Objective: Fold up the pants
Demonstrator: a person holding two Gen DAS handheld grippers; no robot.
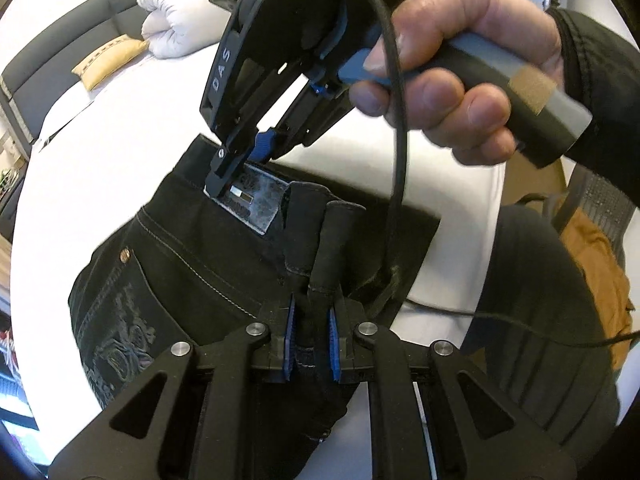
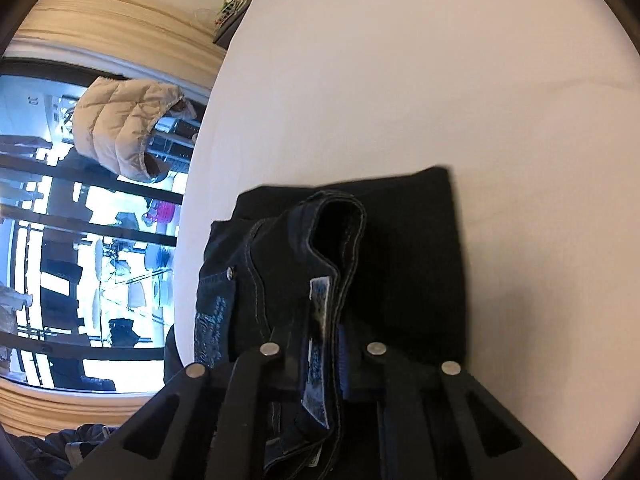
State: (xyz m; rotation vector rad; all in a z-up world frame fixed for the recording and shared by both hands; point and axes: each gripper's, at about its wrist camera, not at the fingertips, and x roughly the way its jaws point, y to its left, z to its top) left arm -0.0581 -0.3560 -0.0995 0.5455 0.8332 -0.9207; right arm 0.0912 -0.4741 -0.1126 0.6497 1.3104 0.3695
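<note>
The black pants (image 1: 192,264) lie partly folded on the white bed (image 1: 120,152), waistband end lifted. The left gripper (image 1: 312,336) has its jaws pinching a bunched fold of the waistband at 6 o'clock in the left view. The right gripper (image 1: 244,160), held by a hand (image 1: 452,76) at 1 o'clock, has its jaws pinching the waistband by the label (image 1: 256,200). In the right view the waistband and label (image 2: 318,360) run between the right jaws. A white duvet (image 1: 172,20) and tan pillow (image 1: 112,60) sit at 11 o'clock.
</note>
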